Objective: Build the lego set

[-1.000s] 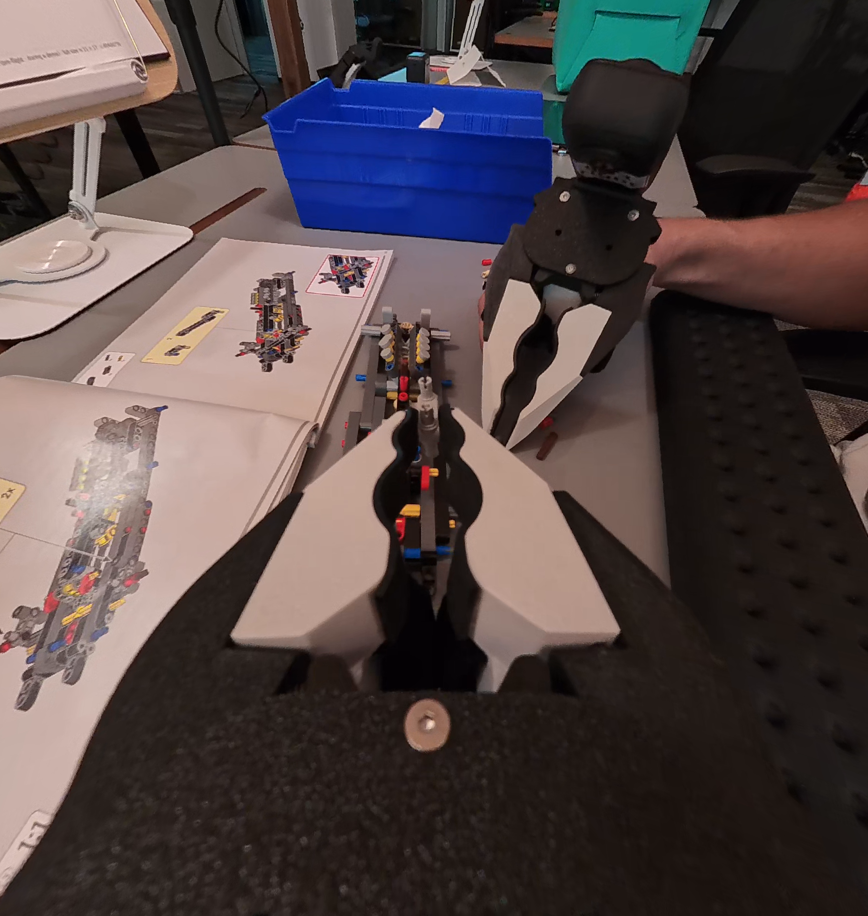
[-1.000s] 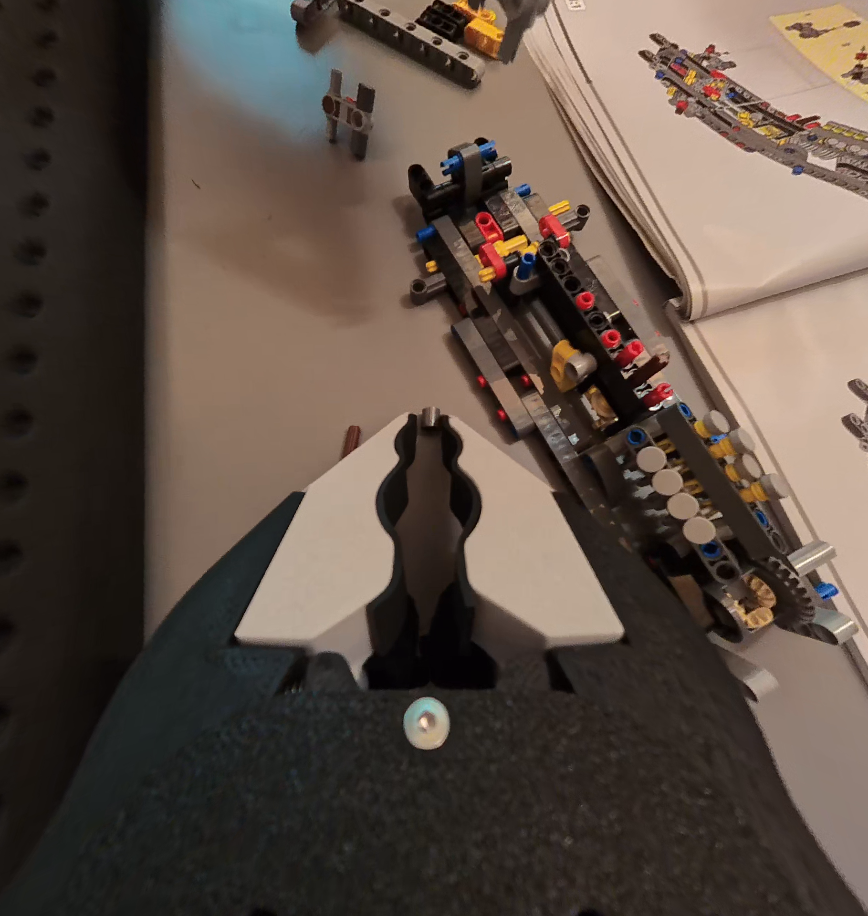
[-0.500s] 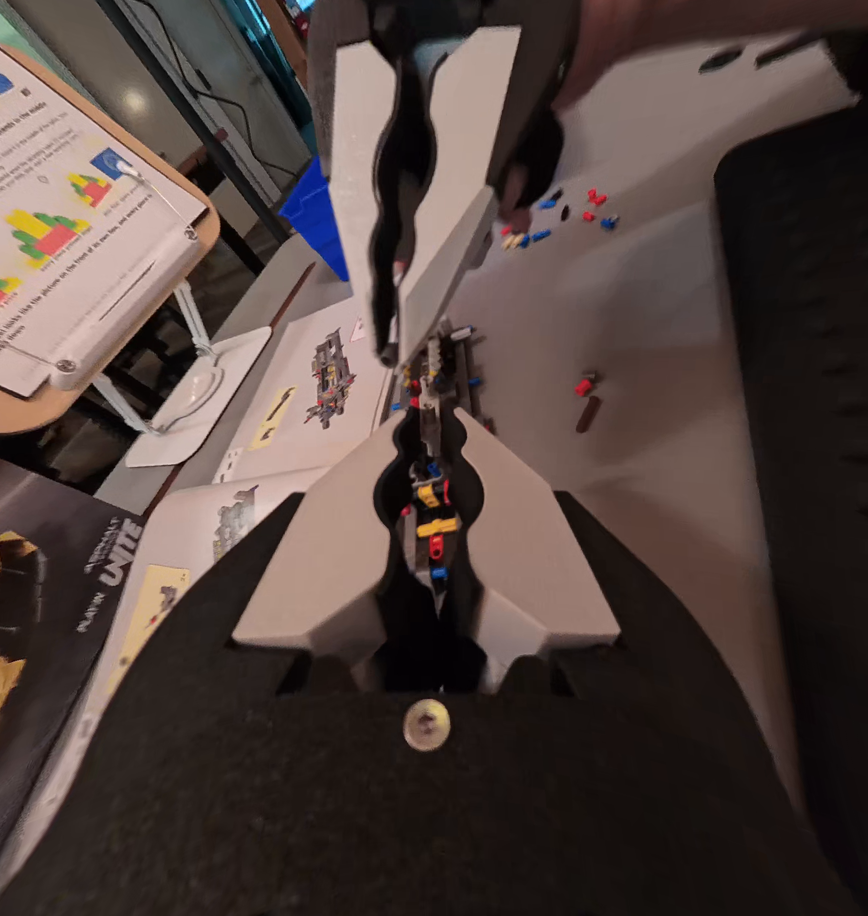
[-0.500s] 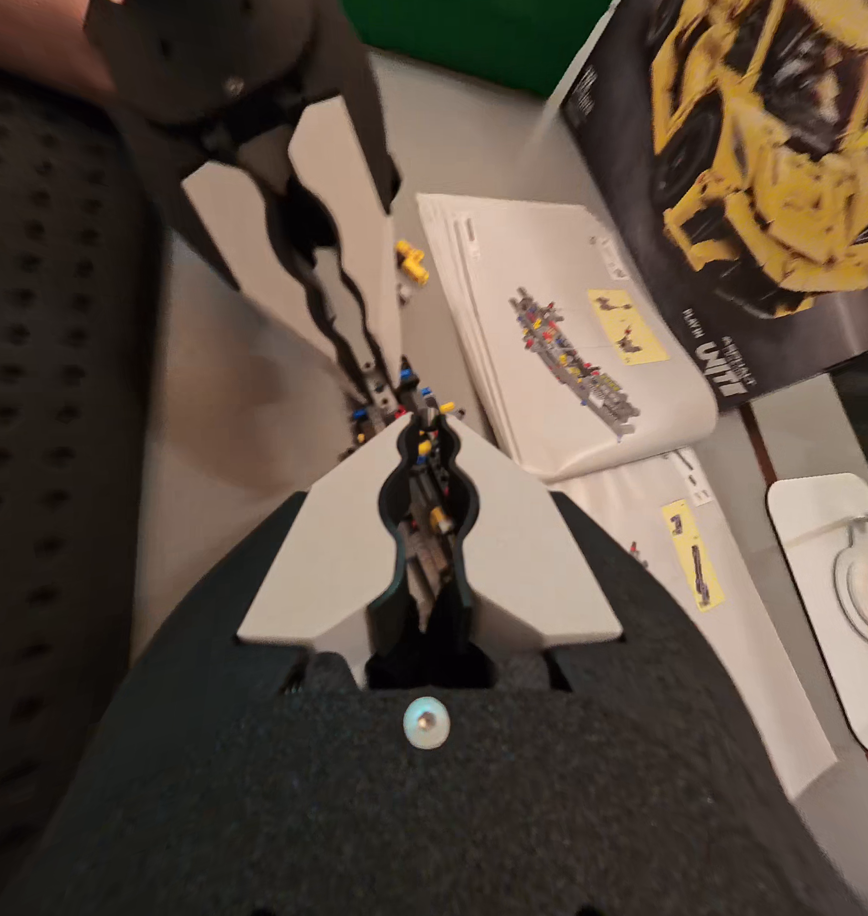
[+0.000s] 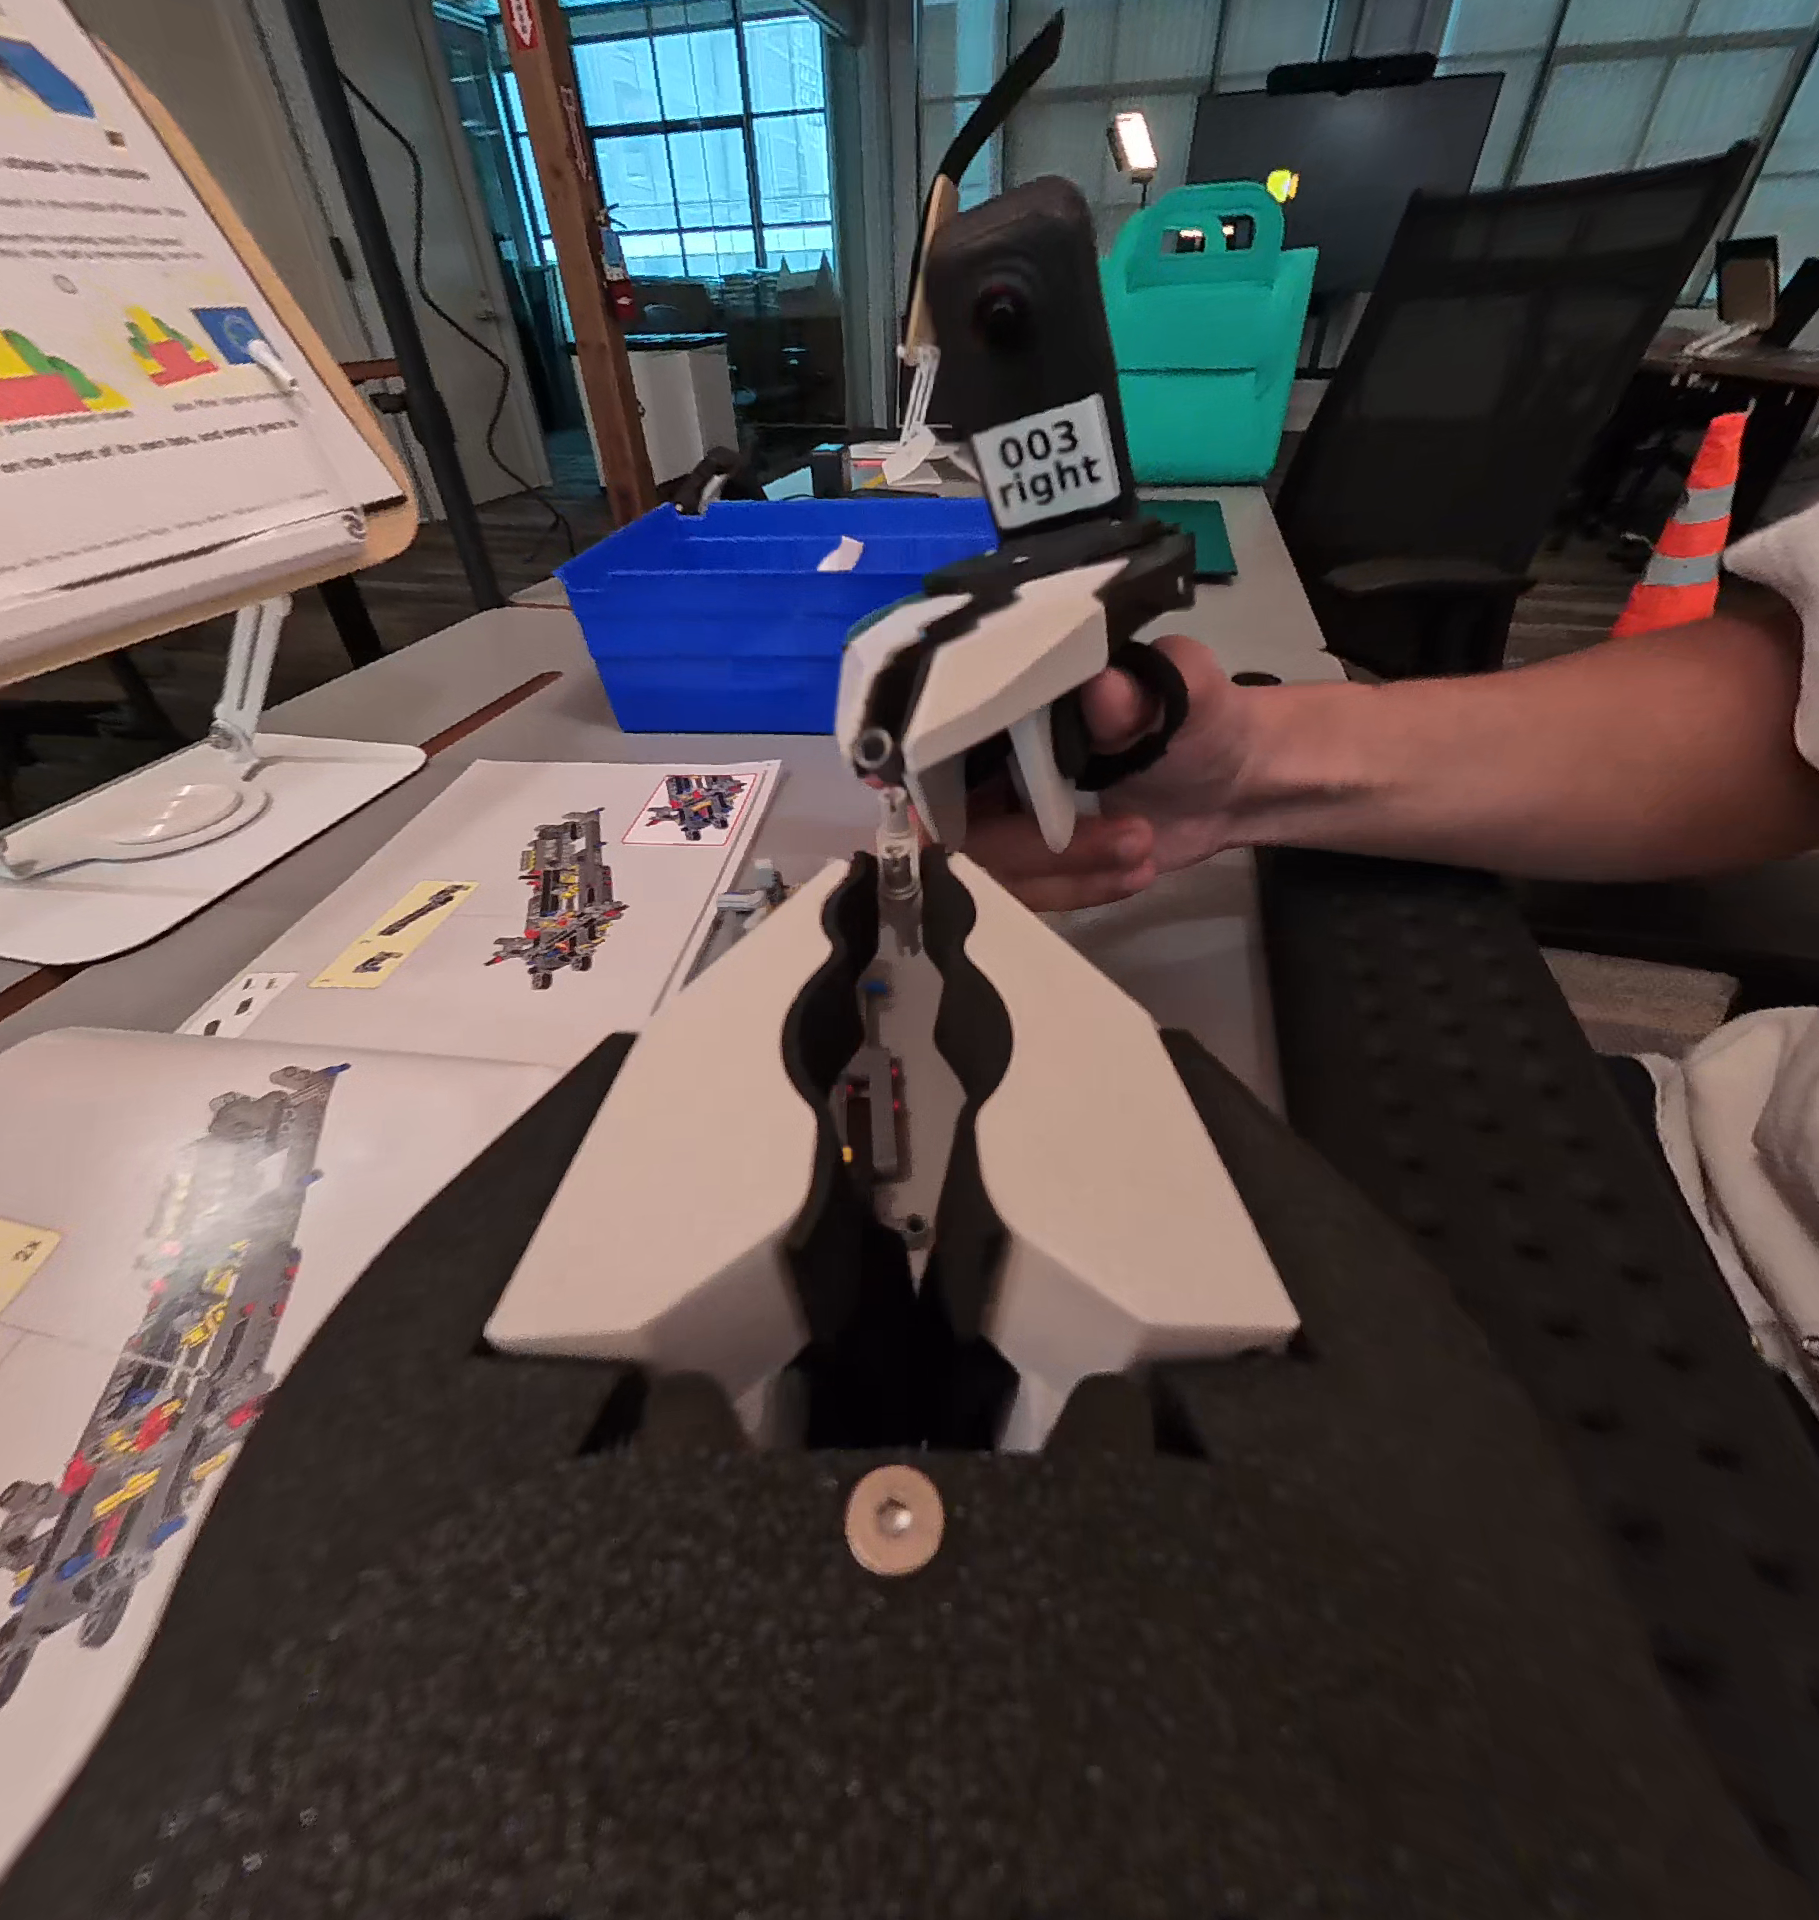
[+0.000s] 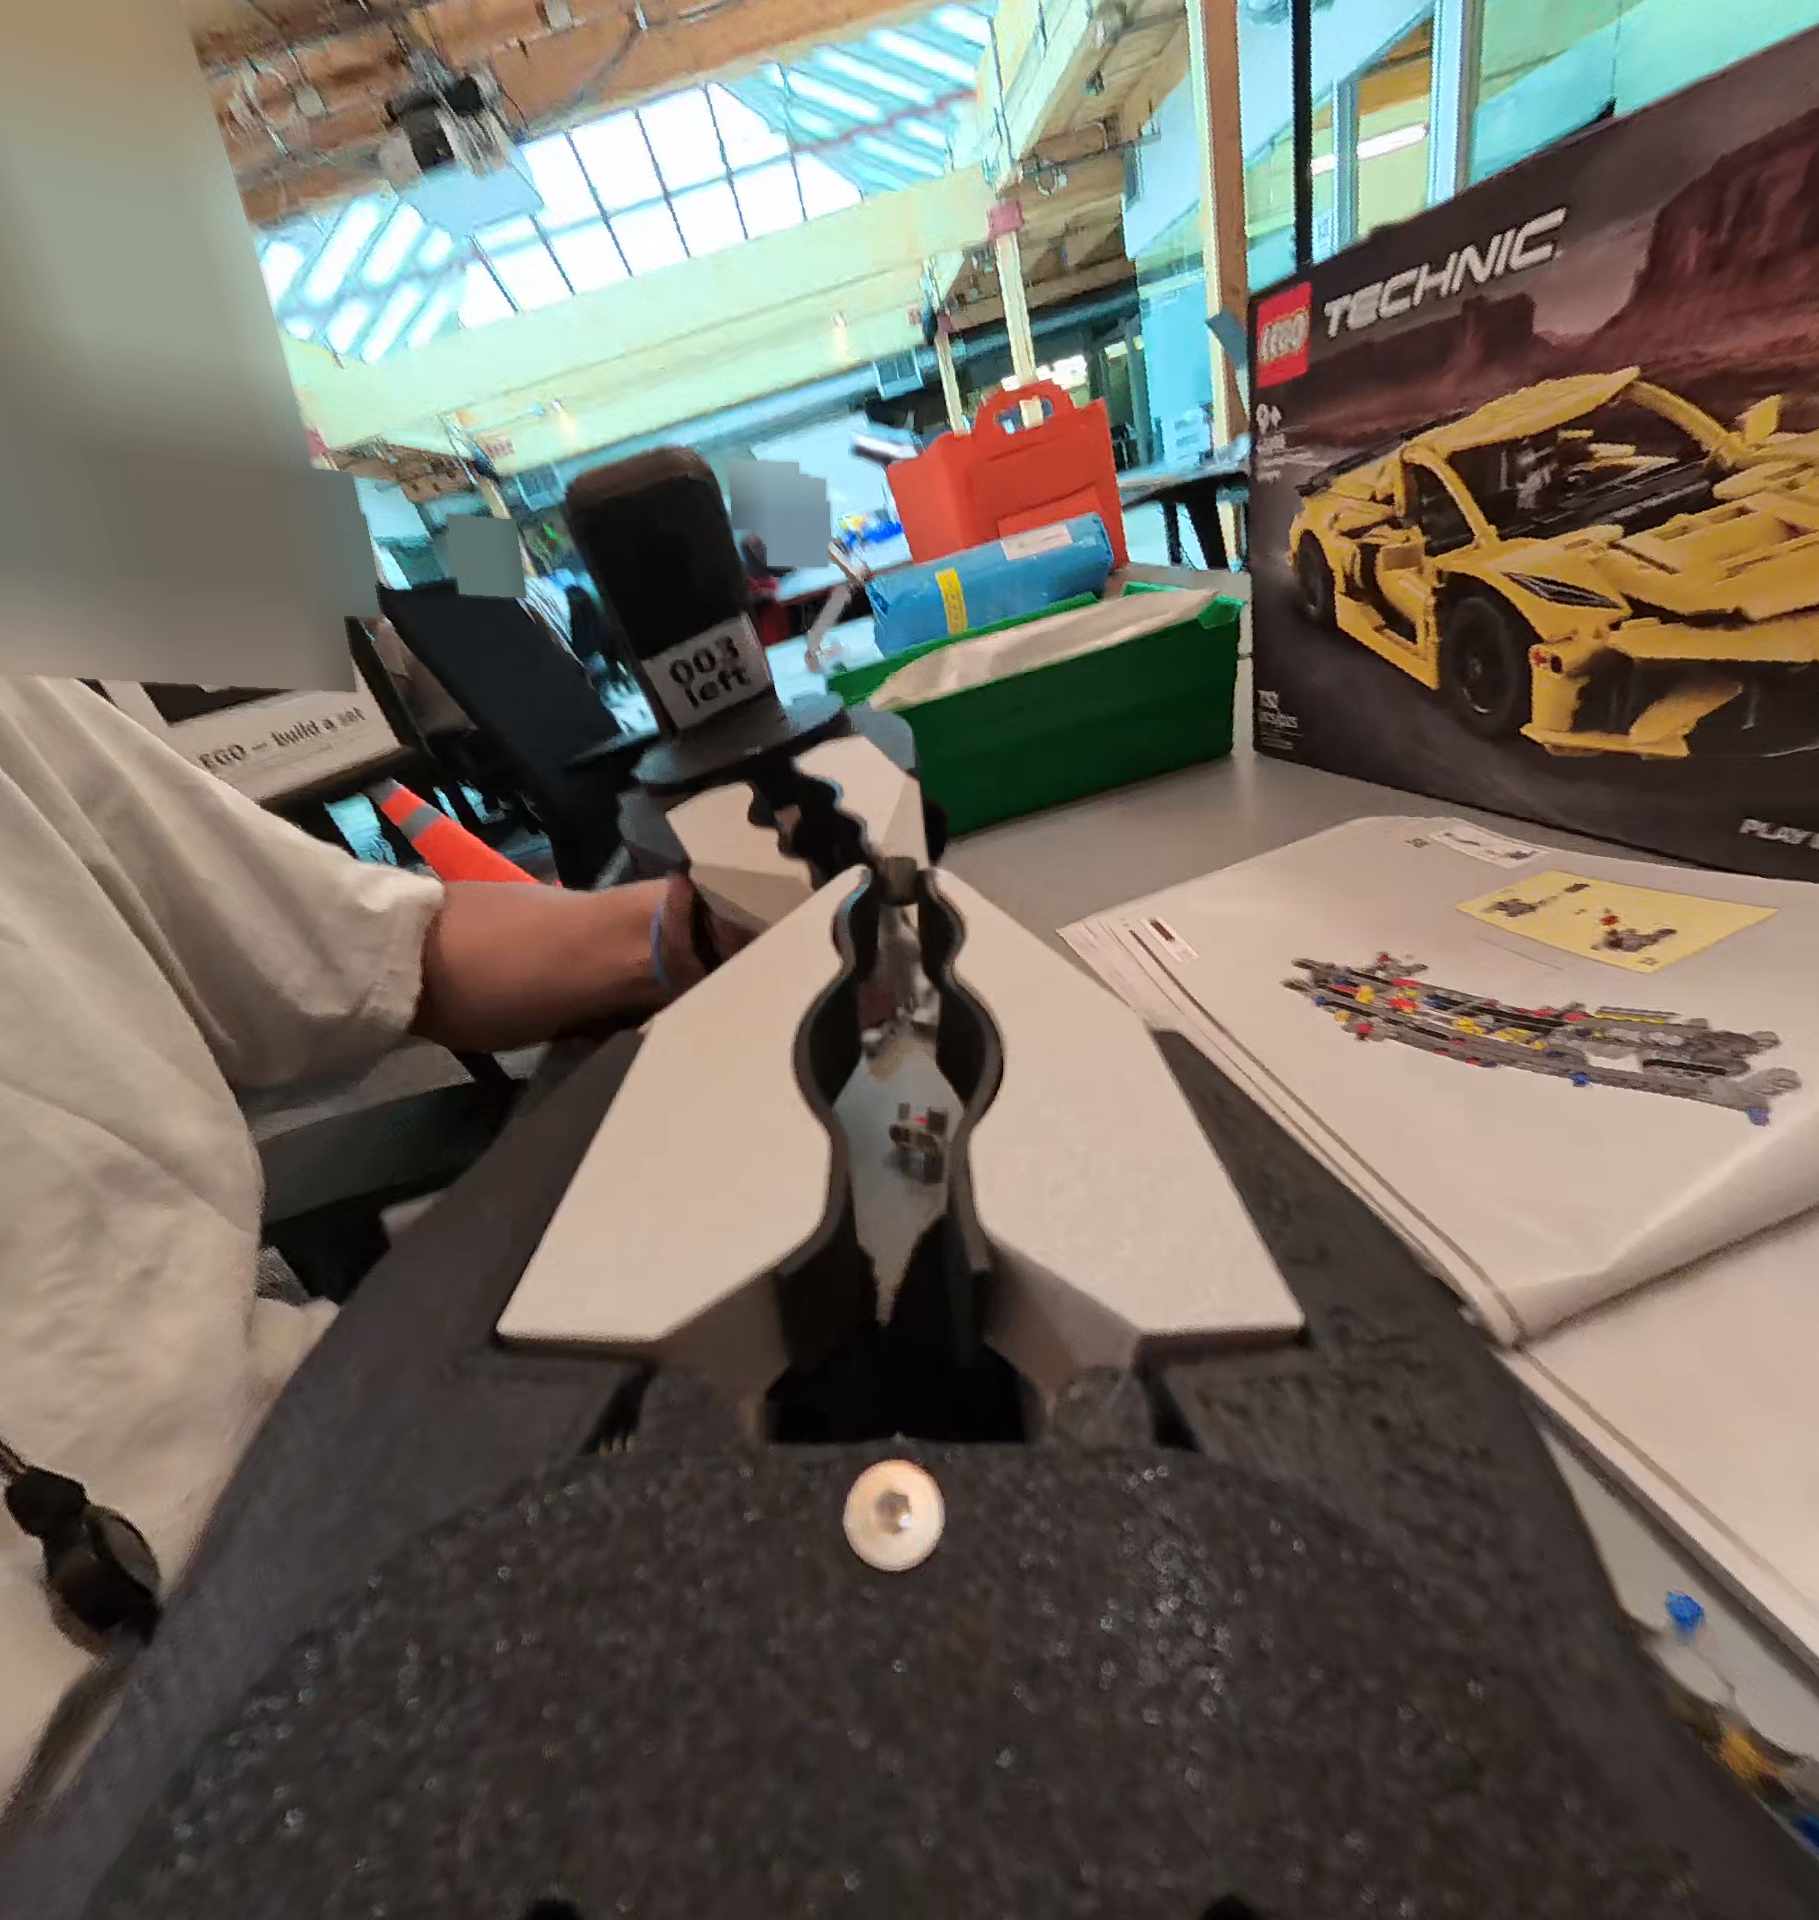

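My left gripper (image 5: pixel 900 868) is shut on a small grey connector piece (image 5: pixel 897 871) and holds it above the table. My right gripper (image 6: pixel 894 878) is shut on a small grey pin (image 6: pixel 897 871). The two grippers face each other with their tips touching or nearly touching; the right gripper (image 5: pixel 874 750) shows just above the left one's tip in the left wrist view, and the left gripper (image 6: pixel 863 836) shows in the right wrist view. The long grey Lego chassis (image 5: pixel 874 1112) lies on the table below, seen through the gap between the left fingers (image 5: pixel 1050 1049).
An open instruction booklet (image 5: pixel 531 914) lies to the left (image 6: pixel 1507 1039). A blue bin (image 5: pixel 739 634) stands behind it. The Lego box (image 6: pixel 1559 468) and a green bin (image 6: pixel 1071 717) stand at the table's edge. A black perforated mat (image 5: pixel 1507 1143) lies to the right. A loose grey piece (image 6: pixel 915 1143) lies on the table. Left and right tips are no more than a few centimetres apart.
Both grippers have risen from the table and levelled out. The right gripper moved from beside the chassis up to the left gripper's tip. Each still grips its small grey piece.
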Demonstrator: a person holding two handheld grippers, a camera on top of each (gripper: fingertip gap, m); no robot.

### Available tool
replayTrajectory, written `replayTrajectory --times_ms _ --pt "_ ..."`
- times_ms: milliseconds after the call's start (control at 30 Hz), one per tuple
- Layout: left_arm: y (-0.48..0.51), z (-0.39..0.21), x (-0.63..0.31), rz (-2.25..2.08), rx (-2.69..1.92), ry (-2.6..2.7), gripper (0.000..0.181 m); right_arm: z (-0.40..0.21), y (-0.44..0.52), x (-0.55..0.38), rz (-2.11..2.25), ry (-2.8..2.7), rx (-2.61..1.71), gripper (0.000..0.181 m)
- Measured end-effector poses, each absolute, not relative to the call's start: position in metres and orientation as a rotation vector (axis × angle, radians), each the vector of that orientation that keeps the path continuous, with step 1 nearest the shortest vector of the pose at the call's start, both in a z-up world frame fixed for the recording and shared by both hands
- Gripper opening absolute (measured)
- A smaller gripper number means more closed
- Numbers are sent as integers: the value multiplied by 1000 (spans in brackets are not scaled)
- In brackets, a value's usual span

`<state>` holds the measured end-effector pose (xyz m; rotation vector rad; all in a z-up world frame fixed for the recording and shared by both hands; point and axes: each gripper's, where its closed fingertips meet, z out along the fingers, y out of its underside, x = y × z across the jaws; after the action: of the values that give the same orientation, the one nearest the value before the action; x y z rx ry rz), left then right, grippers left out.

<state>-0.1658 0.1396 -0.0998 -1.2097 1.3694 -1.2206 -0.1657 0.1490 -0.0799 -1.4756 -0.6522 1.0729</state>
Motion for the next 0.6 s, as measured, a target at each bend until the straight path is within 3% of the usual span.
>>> replayTrajectory --times_ms 200,400,600 --pt "152 -102 -166 -1153 -1239 1348 7 -100 161 -156 707 -797 -1669 5" --pt "182 -121 -167 -290 -1010 1433 7 -107 171 -144 164 -1006 -1868 5" --pt "184 -128 -163 127 -786 1453 7 -117 170 -158 345 -802 -2064 5"
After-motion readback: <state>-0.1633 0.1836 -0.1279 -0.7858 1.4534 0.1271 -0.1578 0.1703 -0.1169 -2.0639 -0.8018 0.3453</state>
